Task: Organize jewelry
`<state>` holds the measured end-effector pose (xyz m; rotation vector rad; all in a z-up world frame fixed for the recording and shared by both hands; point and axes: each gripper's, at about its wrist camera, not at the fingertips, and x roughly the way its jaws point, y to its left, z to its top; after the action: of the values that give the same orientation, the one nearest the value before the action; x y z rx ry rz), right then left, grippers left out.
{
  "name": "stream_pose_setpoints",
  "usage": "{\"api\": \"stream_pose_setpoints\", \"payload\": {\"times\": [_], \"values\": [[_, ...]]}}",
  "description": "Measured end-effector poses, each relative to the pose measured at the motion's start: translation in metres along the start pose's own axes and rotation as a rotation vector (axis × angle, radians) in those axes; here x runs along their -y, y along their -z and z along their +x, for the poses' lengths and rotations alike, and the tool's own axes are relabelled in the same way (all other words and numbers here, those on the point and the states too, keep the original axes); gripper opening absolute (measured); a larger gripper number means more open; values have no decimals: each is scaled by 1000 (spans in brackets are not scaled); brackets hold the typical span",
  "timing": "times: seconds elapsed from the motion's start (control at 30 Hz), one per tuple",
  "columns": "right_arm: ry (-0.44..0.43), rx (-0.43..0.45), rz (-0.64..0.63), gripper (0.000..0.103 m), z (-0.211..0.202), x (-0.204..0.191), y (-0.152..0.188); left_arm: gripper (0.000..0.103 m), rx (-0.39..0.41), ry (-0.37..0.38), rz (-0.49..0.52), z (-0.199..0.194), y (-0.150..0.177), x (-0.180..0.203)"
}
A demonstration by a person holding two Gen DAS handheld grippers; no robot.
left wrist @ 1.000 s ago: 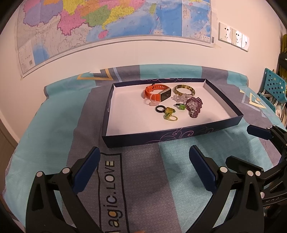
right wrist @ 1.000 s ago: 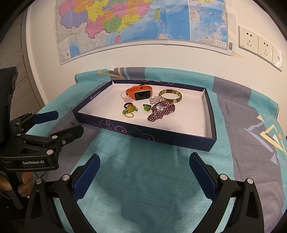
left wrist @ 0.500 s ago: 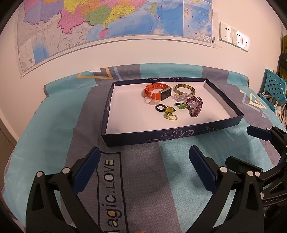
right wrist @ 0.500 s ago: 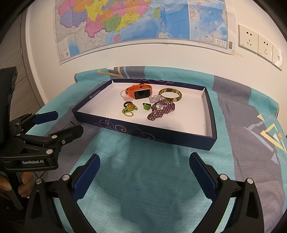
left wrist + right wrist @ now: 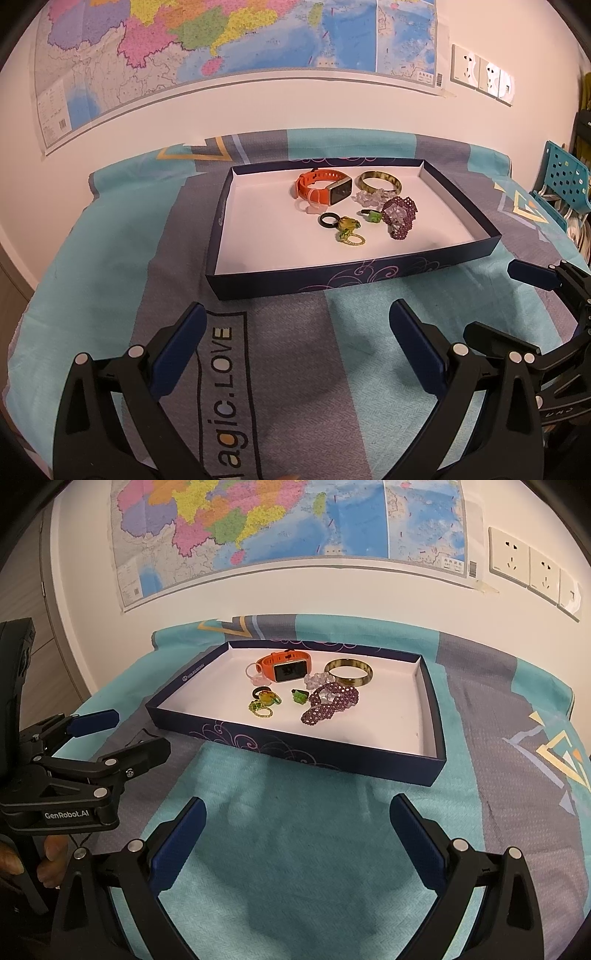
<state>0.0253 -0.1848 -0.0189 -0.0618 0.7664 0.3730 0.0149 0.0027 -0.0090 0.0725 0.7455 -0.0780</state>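
Bedspread [image 5: 110, 280] under everything, teal/grey. Landmark = navy tray [image 5: 295, 746], white inside, sat mid-cloth. All jewelry was clustered at tray's far-centre; near half of tray floor bare.

Largest first:
- orange smartwatch [image 5: 284, 666], far side of cluster. Rubbery strap, stiff body, prob heaviest pc; grab across strap, not screen.
- gold-brown bangle [image 5: 349, 672], just beside watch. Rigid, smooth, likely slippery; pinch one wall of the hoop.
- purple bead bracelet [image 5: 330, 703], nearest tray's front wall. Floppy, will sag; scoop a bunched section.
- clear crystal bracelet [image 5: 317, 679], touching beads and bangle, so may drag along.
- black ring [image 5: 328, 220], green ring [image 5: 300, 696], yellow-green rings [image 5: 349, 232]: tiny, light, easy to flick away; need fingertip pinch.

L gripper [image 5: 295, 332] and R gripper [image 5: 295, 823]: both spread wide, nothing held, hovering over cloth short of tray's front wall.
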Motion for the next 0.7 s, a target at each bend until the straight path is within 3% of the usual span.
{"api": "stream_pose_setpoints", "payload": {"times": [0.7], "values": [[1,1,5,96,0,1,1,97,-5,0,-1,2,0,0]]}}
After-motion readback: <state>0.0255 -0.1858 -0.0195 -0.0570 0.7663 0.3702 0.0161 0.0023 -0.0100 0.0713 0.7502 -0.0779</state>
